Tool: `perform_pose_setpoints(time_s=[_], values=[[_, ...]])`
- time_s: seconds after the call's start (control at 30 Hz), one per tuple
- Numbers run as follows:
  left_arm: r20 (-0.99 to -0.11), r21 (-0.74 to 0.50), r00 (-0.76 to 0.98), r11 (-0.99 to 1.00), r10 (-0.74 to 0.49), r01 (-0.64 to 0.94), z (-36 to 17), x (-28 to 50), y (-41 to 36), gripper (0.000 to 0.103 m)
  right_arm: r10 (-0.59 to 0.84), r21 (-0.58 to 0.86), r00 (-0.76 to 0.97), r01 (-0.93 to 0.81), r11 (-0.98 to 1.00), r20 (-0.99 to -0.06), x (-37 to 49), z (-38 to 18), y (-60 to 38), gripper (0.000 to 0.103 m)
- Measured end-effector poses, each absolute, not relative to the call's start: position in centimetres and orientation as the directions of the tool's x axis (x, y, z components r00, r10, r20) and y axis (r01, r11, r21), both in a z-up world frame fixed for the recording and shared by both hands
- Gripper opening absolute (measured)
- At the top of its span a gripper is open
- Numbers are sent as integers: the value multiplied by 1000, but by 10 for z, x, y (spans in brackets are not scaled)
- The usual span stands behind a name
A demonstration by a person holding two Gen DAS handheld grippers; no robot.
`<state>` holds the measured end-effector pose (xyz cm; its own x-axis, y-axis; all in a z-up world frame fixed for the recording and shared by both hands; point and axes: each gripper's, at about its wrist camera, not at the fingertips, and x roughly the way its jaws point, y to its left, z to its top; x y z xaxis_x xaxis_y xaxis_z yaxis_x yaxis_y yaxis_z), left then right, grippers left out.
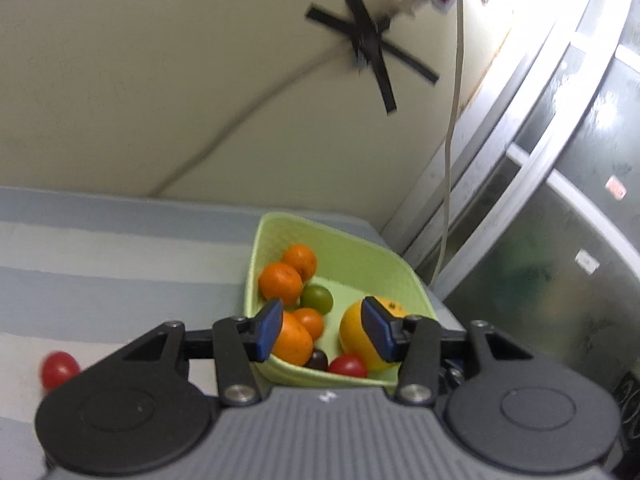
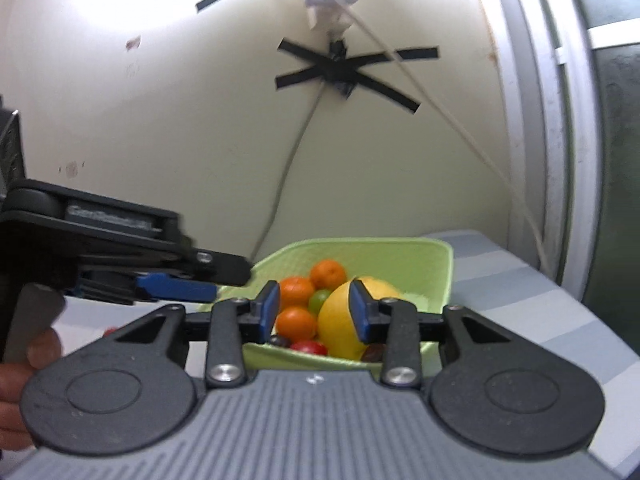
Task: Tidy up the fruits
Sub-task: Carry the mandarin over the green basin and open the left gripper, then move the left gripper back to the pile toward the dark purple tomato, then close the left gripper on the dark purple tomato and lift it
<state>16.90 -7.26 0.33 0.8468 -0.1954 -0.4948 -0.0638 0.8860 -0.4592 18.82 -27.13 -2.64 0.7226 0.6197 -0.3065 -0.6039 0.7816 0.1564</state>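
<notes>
- The green basket (image 1: pixel 362 258) sits at the far right of the striped table (image 1: pixel 120 260), holding oranges (image 1: pixel 280 283), a big yellow citrus (image 2: pixel 340 320), a green fruit (image 1: pixel 317 298) and a red tomato (image 1: pixel 347 366).
- Another tomato (image 1: pixel 59 369) lies loose on the near left.
- The left gripper (image 1: pixel 322 330) and right gripper (image 2: pixel 314 312) hover partly open, holding nothing.

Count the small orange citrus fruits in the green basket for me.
4. In the basket: one at the back, one before it, two nearest the left gripper and. More may hide underneath.
</notes>
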Motion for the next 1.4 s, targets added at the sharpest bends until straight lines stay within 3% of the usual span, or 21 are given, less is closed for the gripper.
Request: perform_pose_setpoints(time_s=[0.2,0.3,0.47,0.63,0.77,1.0,1.07,1.13,1.4], values=[[-342,-458,932,887,-123,-51,47,101,-47,44,617,217,748,-578,787,-246,182,-21,-288,41],[-310,-428,949,899,-52,-90,51,60,-37,44,642,249,737,-595,764,-212,177,-19,-294,41],[-392,-388,920,901,29,-194,21,19,-26,44,755,282,605,-700,656,-254,167,-20,-284,41],[-511,-390,856,868,75,-309,-22,5,-11,44,804,206,472,-801,563,-362,146,-27,-252,41],[-530,-361,845,883,70,-300,-33,12,-13,51,790,142,422,-838,527,-445,136,-32,-227,41],[-570,-313,819,905,63,-288,-49,34,-23,51,721,99,398,-836,540,-567,134,-41,-200,41],[-573,-284,816,914,81,-290,-51,40,-28,45,707,86,391,-840,536,-590,134,-45,-194,38],[-581,-261,808,918,99,-300,-52,43,-30,28,693,54,419,-834,550,-587,130,-45,-193,26],[-557,-310,830,920,28,-239,-47,5,-49,28,750,118,371,-853,508,-548,91,-42,-213,26]])
